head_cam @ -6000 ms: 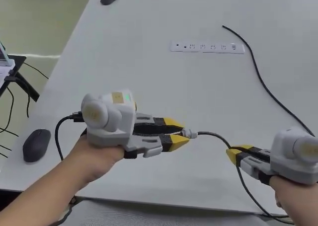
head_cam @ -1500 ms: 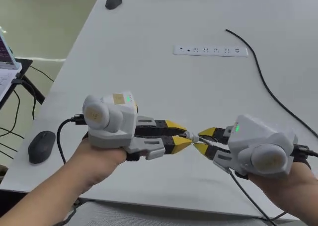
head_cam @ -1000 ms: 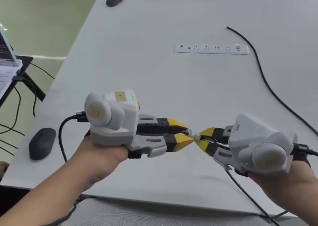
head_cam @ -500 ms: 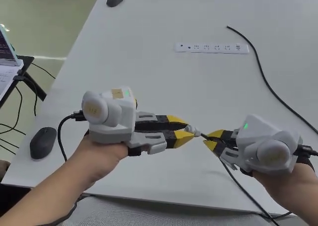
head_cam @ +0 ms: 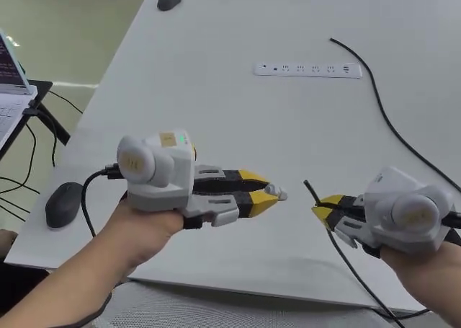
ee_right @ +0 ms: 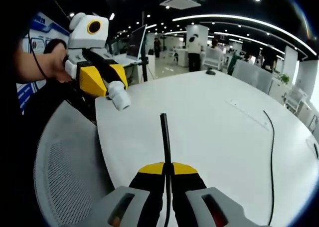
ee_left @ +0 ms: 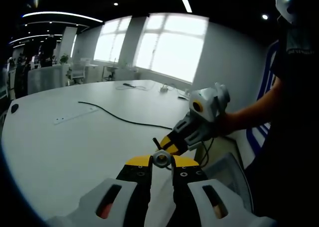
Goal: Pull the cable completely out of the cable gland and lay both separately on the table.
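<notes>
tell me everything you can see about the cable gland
The cable gland is a small whitish-grey fitting that looks like plastic. In the right gripper view it is a short cylinder; in the left gripper view its end is round with a dark hole at the centre. The left gripper pinches it at the tips of its yellow jaws, in the air above the white table. Nothing else touches it: the black cable, held by the right gripper, ends a clear gap away.

The right gripper [head_cam: 322,205], which had clamped the cable [head_cam: 310,191] right beside the cable gland [head_cam: 276,192], drew back toward 4 o'clock. The cable's end slid free of the gland, and a gap opened between it and the left gripper [head_cam: 261,195].
</notes>
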The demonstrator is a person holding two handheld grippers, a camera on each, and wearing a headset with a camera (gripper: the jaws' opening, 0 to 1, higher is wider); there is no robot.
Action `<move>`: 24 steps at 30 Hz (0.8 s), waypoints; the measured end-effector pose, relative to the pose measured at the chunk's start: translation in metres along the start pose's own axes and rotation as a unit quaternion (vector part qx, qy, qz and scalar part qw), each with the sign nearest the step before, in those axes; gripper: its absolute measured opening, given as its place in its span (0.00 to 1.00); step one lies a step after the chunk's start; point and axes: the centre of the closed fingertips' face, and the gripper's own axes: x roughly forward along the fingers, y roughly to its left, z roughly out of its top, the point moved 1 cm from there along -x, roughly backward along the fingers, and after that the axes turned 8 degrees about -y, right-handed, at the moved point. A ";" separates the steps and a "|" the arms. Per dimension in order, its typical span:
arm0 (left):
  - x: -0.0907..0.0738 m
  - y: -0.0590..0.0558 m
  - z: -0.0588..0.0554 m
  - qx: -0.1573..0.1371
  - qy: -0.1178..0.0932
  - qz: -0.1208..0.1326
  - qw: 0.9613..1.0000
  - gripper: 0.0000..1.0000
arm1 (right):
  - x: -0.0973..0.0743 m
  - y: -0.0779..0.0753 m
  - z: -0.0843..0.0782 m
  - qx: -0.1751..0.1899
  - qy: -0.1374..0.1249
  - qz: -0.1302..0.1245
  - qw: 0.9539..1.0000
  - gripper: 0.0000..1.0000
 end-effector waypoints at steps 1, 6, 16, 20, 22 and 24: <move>0.000 0.000 0.000 0.001 0.001 -0.001 1.000 0.15 | 0.000 -0.001 0.002 0.004 -0.001 0.000 1.000 0.00; 0.001 0.003 -0.001 0.004 0.004 -0.001 1.000 0.15 | 0.000 -0.002 0.005 0.011 -0.005 -0.003 1.000 0.00; -0.003 0.008 -0.007 0.011 0.002 0.001 1.000 0.15 | 0.004 -0.001 0.022 0.013 -0.002 0.001 1.000 0.00; -0.009 0.012 -0.009 0.013 -0.001 0.000 1.000 0.15 | 0.012 -0.002 0.030 0.005 0.002 -0.001 1.000 0.00; -0.013 0.015 -0.012 0.012 0.000 0.001 1.000 0.15 | 0.015 0.000 0.033 0.001 0.006 0.000 1.000 0.00; -0.018 0.017 -0.014 0.014 -0.002 0.001 1.000 0.15 | 0.019 0.000 0.035 -0.002 0.009 0.000 1.000 0.00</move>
